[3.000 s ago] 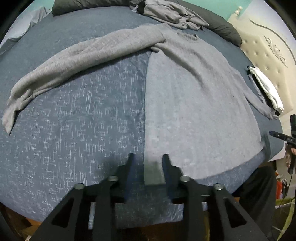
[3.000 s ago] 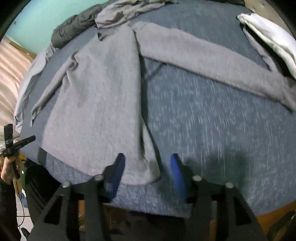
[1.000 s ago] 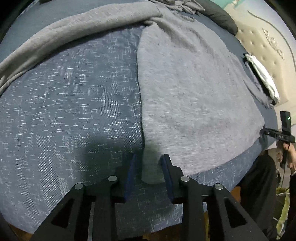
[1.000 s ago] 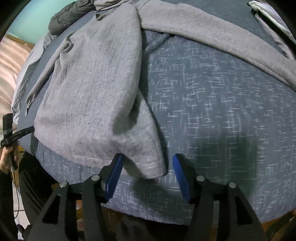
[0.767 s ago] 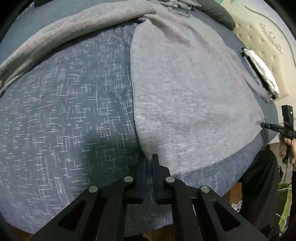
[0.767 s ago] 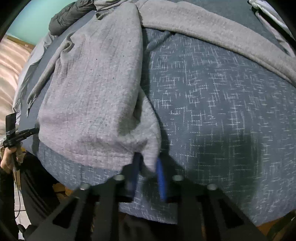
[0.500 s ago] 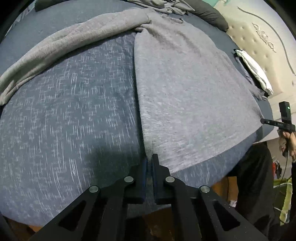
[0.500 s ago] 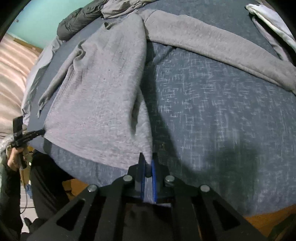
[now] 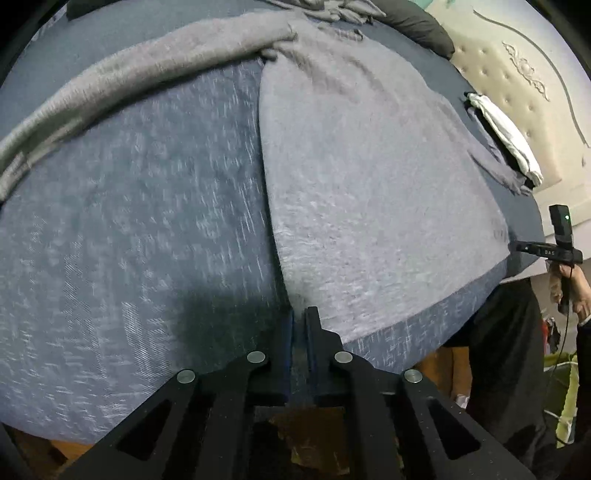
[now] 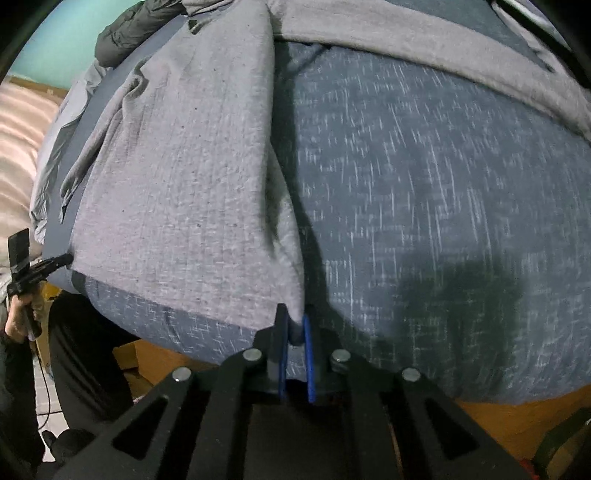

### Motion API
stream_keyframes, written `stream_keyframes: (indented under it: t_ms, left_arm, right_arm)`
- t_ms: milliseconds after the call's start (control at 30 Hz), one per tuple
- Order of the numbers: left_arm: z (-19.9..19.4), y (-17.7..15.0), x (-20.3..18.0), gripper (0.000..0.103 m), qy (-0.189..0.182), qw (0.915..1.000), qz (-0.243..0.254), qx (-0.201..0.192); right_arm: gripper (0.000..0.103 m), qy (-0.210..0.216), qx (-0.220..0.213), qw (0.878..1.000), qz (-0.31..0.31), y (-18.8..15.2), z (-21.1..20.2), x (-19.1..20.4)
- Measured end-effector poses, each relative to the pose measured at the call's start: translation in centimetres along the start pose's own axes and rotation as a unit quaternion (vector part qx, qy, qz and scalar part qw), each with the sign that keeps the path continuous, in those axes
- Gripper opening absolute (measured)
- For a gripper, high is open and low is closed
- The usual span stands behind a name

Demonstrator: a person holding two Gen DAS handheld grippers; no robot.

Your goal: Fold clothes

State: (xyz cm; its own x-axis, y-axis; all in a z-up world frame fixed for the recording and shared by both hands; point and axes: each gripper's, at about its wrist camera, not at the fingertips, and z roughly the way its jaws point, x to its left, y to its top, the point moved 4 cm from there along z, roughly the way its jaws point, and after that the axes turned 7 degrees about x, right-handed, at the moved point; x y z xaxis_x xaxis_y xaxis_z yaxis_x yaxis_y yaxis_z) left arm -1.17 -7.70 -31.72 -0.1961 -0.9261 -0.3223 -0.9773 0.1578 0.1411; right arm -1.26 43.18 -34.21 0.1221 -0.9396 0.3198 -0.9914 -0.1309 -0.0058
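both pairs of fingers are clamped on cloth: the left gripper (image 9: 300, 317) pinches one bottom corner of the grey sweater (image 9: 369, 184), and the right gripper (image 10: 293, 325) pinches the other, its jaws having closed on that corner and then eased slightly with the fabric still between them. the sweater lies spread on the blue bed cover (image 9: 129, 240), hem at the near edge of the bed, one sleeve (image 9: 110, 85) stretched away from the body across the cover, the neck at the far side near a dark pillow (image 9: 417, 26).

risks, as i judge them — the right grip holds only the tip of the corner, so a quick lift could pull it free. if the two hands rise unevenly, the hem would skew and the fold come out crooked. the loose sleeves could also drag or bunch under the body as the hem goes over.
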Motion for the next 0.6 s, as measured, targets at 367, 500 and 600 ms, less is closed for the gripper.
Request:
stream_keyframes:
  t_ms: [367,500,600]
  left_arm:
    - [-4.5,9.8,3.5,0.037,0.040,0.9960,-0.020,-0.077]
    - [-4.1,15.8,3.8,0.041,0.044,0.9945,-0.014,-0.094]
    - [-3.6,19.8,4.1,0.050,0.047,0.9935,-0.007,-0.104]
  right_arm:
    - [0.048,-0.023,-0.161,0.987,-0.020,9.5,-10.1,0.6]
    - [0.055,-0.023,-0.182,0.983,-0.029,14.3,-10.8,1.6]
    - [0.056,-0.021,-0.187,0.982,-0.034,17.8,-10.4,2.3]
